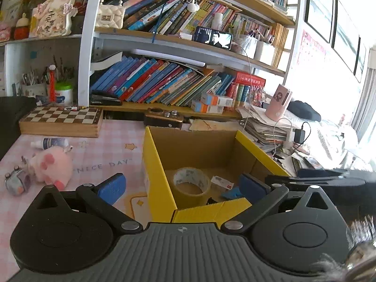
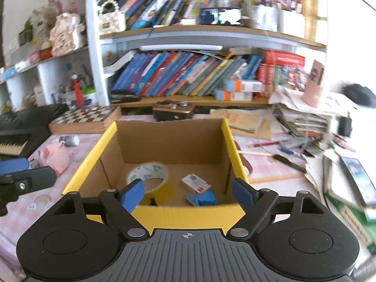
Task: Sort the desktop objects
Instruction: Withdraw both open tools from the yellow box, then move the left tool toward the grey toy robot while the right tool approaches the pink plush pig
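Biggest thing first: the bookshelf [image 1: 178, 47] fills the back wall, crammed with leaning books. Below it is the bench [image 1: 112, 164] with its pink checked cover. A chessboard [image 1: 63, 117] sits on the bench at the back left, and a messy paper stack [image 1: 265, 129] is on the right with a pink cup [image 1: 278, 103] on top.

The yellow box [image 2: 230, 141] is open at the top and sits right in front of both my hands. Inside on its floor are a tape roll [image 2: 150, 176], a small white card box [image 2: 195, 183] just right of it, and a blue scrap [image 2: 202, 198] at the near wall. They lie near each other but apart.

My left tool [image 1: 183, 185] points slightly down toward the box's near-left corner. Its jaws are spread as wide as they go with nothing in them: one blue pad is over the bench, the other over the box. My right tool [image 2: 188, 193] is tilted down over the near wall, jaws also apart and holding nothing.

Left of the box on the bench: a pink plush pig [image 1: 54, 166], a white bottle [image 1: 51, 142] lying on its side behind it, and a little toy car [image 1: 17, 182] near the edge.
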Demonstrator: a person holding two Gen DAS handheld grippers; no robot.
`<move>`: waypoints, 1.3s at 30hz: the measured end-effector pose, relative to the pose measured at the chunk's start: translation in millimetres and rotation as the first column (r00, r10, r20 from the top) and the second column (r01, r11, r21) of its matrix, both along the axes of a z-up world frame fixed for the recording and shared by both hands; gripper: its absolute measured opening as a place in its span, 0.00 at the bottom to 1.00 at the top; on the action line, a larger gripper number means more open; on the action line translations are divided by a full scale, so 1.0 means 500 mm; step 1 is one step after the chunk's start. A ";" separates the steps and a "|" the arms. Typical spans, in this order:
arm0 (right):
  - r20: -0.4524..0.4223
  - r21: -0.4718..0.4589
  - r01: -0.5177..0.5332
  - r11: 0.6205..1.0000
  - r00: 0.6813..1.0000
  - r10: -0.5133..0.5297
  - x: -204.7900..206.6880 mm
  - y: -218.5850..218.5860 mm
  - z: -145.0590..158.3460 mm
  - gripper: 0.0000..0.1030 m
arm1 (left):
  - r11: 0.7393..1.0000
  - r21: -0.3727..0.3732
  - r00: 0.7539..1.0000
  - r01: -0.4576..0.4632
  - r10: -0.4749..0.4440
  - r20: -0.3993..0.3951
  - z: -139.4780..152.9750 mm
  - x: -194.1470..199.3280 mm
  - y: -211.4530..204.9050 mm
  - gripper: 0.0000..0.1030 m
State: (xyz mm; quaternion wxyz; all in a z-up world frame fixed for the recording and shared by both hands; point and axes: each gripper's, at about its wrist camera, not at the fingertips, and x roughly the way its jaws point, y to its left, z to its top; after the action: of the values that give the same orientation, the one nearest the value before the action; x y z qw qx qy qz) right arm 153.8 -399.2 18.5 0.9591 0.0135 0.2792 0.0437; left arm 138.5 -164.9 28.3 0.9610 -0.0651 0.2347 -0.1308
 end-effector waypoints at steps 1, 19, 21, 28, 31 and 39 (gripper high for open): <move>0.001 0.012 0.014 1.000 1.000 -0.014 -0.011 0.001 -0.002 0.82 | 1.000 -0.005 1.000 0.004 -0.004 0.002 0.000 -0.004 0.005 1.00; -0.077 0.012 0.070 0.997 0.995 -0.069 -0.158 0.112 -0.036 0.84 | 0.999 0.012 0.998 0.050 -0.049 -0.048 -0.035 -0.103 0.089 1.00; -0.088 0.016 0.072 0.997 0.994 -0.070 -0.172 0.125 -0.038 0.84 | 0.998 0.021 0.996 0.065 -0.063 -0.057 -0.037 -0.114 0.097 1.00; -0.119 0.022 0.079 0.997 0.990 -0.075 -0.209 0.170 -0.047 0.84 | 0.995 0.033 0.993 0.092 -0.089 -0.082 -0.045 -0.150 0.136 1.00; -0.125 0.022 0.074 0.997 0.990 -0.071 -0.224 0.193 -0.049 0.84 | 0.995 0.033 0.992 0.091 -0.088 -0.093 -0.048 -0.159 0.155 1.00; -0.139 0.029 0.066 0.997 0.988 -0.061 -0.252 0.240 -0.056 0.84 | 0.995 0.037 0.989 0.094 -0.089 -0.119 -0.056 -0.182 0.201 1.00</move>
State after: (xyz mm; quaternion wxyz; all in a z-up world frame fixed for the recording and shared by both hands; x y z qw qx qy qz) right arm 27.9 -279.3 -9.6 0.9381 0.0414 0.3436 0.0167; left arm 47.6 -64.2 0.4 0.9397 -0.0412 0.2963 -0.1658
